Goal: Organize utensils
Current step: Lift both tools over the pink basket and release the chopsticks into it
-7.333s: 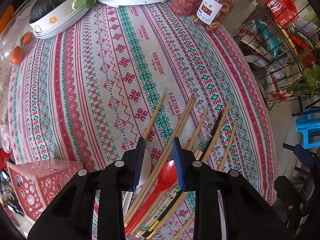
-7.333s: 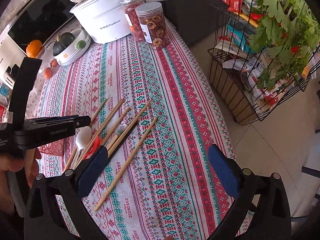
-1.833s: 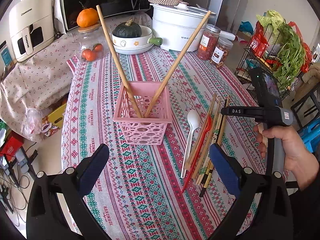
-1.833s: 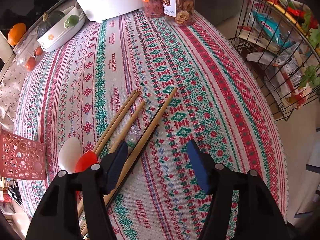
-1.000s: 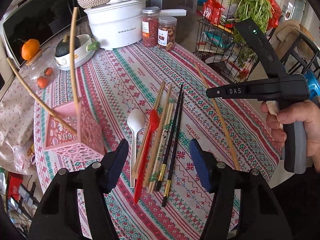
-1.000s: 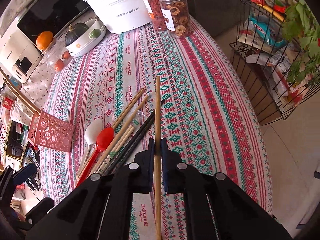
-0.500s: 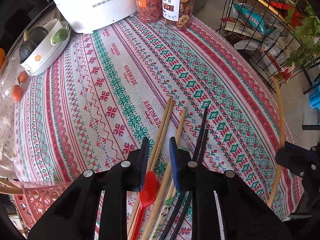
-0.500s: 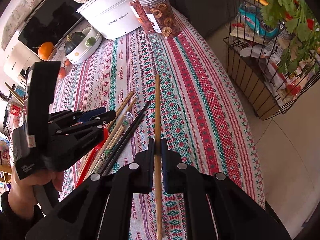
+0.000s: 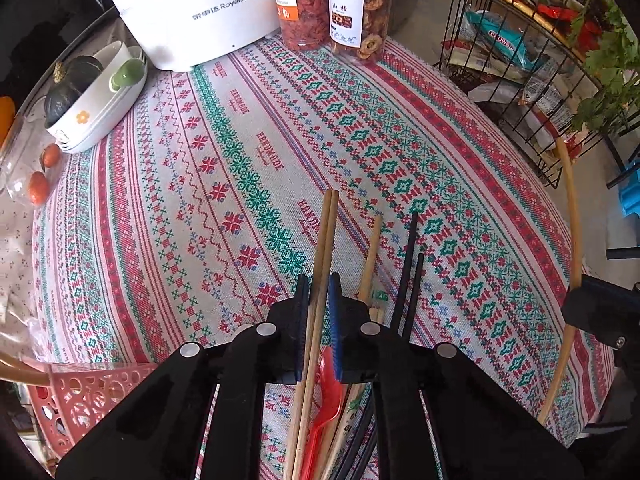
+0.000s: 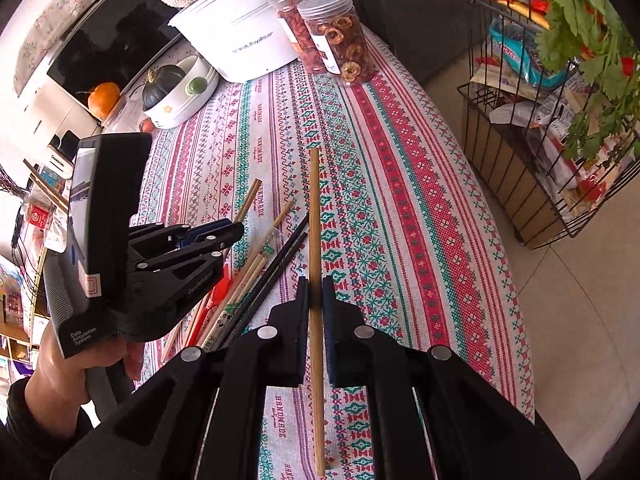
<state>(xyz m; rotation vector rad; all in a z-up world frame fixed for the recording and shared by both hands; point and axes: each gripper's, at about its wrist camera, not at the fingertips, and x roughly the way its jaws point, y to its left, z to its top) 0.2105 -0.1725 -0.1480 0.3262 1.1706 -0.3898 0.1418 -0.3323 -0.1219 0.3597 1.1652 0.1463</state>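
On the patterned tablecloth [image 9: 240, 168] lies a bundle of utensils: wooden chopsticks [image 9: 370, 256], black chopsticks [image 9: 408, 264] and a red spoon [image 9: 326, 400]. My left gripper [image 9: 318, 292] is down on the bundle. Its jaws are closing on a pair of wooden chopsticks [image 9: 326, 232], which fills the gap between the pads. The right gripper [image 10: 315, 300] is shut on a single wooden chopstick [image 10: 314, 208], held above the cloth right of the bundle [image 10: 256, 276]. That chopstick [image 9: 572, 220] also shows at the right edge of the left wrist view. A pink basket [image 9: 80, 396] at lower left holds chopsticks.
A white pot [image 9: 188, 8], two jars [image 9: 360, 12] and a dish with a squash [image 9: 96, 96] stand at the table's far side. A wire rack [image 9: 520, 80] of packets and greens stands beyond the table's right edge. A hand [image 10: 60, 368] holds the left gripper.
The left gripper came down from above the table onto the bundle, and its jaws narrowed around two wooden chopsticks. The right gripper kept its chopstick and hardly moved.
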